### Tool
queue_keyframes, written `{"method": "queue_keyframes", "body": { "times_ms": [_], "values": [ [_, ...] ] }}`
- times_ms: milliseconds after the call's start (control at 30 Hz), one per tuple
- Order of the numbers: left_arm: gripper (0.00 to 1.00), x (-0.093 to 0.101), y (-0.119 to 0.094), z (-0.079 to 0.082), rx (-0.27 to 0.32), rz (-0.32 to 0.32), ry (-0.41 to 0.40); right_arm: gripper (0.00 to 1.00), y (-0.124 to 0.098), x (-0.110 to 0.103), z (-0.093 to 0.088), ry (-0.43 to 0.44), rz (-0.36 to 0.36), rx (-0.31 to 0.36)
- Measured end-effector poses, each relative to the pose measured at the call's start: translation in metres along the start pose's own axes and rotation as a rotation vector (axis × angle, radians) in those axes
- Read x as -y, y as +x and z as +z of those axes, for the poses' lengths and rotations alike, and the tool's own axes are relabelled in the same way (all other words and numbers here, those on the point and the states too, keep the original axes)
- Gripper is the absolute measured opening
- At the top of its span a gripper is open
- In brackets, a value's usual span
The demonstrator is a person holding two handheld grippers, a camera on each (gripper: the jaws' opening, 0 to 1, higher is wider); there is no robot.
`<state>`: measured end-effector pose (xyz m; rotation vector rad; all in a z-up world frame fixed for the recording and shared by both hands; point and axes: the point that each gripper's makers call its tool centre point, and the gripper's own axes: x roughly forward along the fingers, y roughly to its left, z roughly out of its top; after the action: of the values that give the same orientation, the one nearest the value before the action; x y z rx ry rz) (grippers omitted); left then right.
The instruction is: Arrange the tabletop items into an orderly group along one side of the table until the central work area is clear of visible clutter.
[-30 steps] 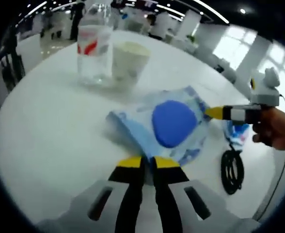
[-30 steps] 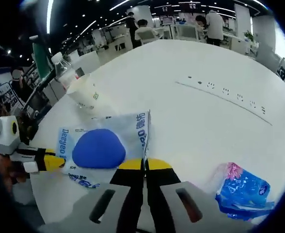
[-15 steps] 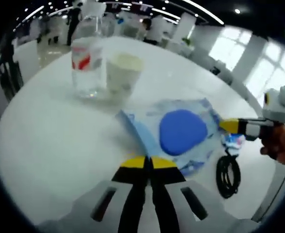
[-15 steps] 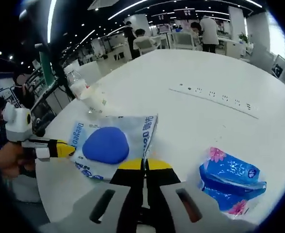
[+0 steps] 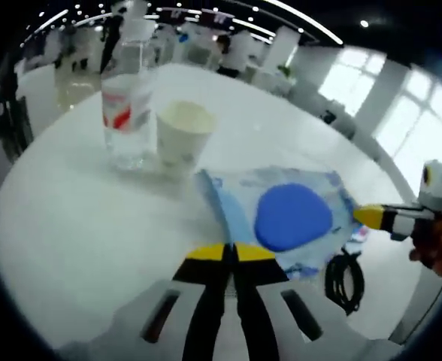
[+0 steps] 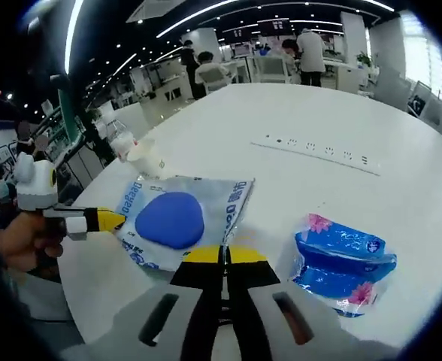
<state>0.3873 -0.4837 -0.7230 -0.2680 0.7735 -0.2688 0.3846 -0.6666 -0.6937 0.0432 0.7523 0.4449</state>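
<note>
Both tools closed on wipes pack (image 5: 285, 218): left tool (image 5: 231, 254) one edge, right tool (image 6: 222, 256) opposite. Bottle (image 5: 126, 105), cup (image 5: 180, 135) grouped; tissue pack (image 6: 341, 259), cable (image 5: 344, 280) remain.

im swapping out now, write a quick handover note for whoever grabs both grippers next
Left gripper: shut on the near edge of the wipes pack.
Right gripper: shut on the opposite edge of the same pack, so both hold it together just over the white table.
Water bottle and paper cup stand side by side at the far edge, already grouped.
Tissue pack lies alone to the right gripper's right.
Coiled black cable lies by the table edge.
Left: set the wipes pack by the bottle and cup, then bring over the tissue pack and probably the cable.
</note>
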Motion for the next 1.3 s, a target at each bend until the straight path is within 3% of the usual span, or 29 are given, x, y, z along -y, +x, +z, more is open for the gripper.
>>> {"method": "queue_keyframes", "body": {
  "times_ms": [300, 733, 867, 1300],
  "values": [
    [0.01, 0.009, 0.006, 0.019, 0.019, 0.004, 0.024, 0.00, -0.006, 0.005, 0.001, 0.029, -0.013, 0.015],
    [0.02, 0.005, 0.036, 0.038, -0.003, 0.042, 0.051, 0.00, 0.017, 0.014, -0.013, 0.084, -0.039, -0.023],
    [0.02, 0.003, 0.043, 0.045, 0.000, 0.049, 0.067, 0.00, 0.026, 0.021, -0.009, 0.097, -0.042, -0.019],
    [0.02, -0.008, 0.061, 0.036, -0.038, 0.081, 0.071, 0.00, 0.044, 0.026, -0.018, 0.082, -0.041, -0.068]
  ]
}}
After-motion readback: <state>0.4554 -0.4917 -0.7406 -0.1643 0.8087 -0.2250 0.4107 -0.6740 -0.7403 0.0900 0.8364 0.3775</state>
